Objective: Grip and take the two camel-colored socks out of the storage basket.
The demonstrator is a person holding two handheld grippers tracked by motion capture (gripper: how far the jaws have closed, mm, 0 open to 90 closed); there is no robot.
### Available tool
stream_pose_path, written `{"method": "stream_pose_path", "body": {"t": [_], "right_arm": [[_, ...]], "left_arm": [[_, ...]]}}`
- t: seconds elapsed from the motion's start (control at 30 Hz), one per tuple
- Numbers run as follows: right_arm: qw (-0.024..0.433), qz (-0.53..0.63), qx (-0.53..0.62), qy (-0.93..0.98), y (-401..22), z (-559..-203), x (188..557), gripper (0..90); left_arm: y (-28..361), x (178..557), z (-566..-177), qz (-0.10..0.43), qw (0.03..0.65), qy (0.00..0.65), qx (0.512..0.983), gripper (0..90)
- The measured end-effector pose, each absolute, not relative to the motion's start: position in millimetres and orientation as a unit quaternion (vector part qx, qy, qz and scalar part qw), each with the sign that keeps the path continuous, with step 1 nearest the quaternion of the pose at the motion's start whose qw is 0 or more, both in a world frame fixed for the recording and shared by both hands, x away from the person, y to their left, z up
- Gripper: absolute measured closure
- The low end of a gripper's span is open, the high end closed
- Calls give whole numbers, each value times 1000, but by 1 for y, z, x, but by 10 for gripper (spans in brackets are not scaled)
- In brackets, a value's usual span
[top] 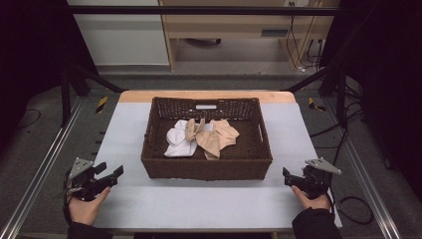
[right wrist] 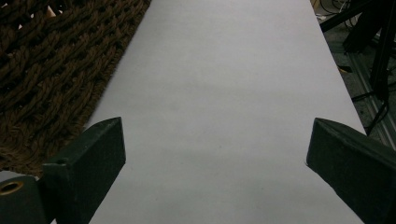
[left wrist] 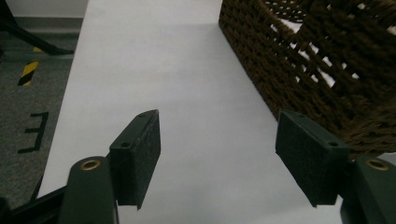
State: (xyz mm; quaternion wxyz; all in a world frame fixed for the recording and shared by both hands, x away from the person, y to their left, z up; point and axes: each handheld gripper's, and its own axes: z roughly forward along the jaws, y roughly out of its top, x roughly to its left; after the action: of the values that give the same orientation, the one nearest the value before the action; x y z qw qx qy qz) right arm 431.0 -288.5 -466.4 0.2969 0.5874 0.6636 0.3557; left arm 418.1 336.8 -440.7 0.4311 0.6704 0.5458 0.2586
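A wicker basket holding white cloth and tan cloth is sitting on a table. Left gripper and right gripper are resting beside it, jaws spread, grasping nothing.

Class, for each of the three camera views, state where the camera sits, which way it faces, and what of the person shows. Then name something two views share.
High view: fixed above the person's side, looking forward and down on the table; both hands, left gripper and right gripper show.
Left gripper view: rides the left gripper, looking along the table past its open jaws.
Right gripper view: rides the right gripper, jaws open, facing along the table.
Shared: the brown wicker basket appears in all three.
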Motion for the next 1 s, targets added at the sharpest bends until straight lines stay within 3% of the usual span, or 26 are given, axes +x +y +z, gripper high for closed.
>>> {"method": "stream_pose_path", "body": {"t": [0.27, 1.0], "right_arm": [[305, 350, 587, 663, -289, -466, 431, 52], [318, 352, 585, 658, -292, -465, 429, 40]], "left_arm": [[327, 415, -419, 269, 454, 532, 662, 371], [276, 442, -351, 283, 508, 478, 658, 356]]}}
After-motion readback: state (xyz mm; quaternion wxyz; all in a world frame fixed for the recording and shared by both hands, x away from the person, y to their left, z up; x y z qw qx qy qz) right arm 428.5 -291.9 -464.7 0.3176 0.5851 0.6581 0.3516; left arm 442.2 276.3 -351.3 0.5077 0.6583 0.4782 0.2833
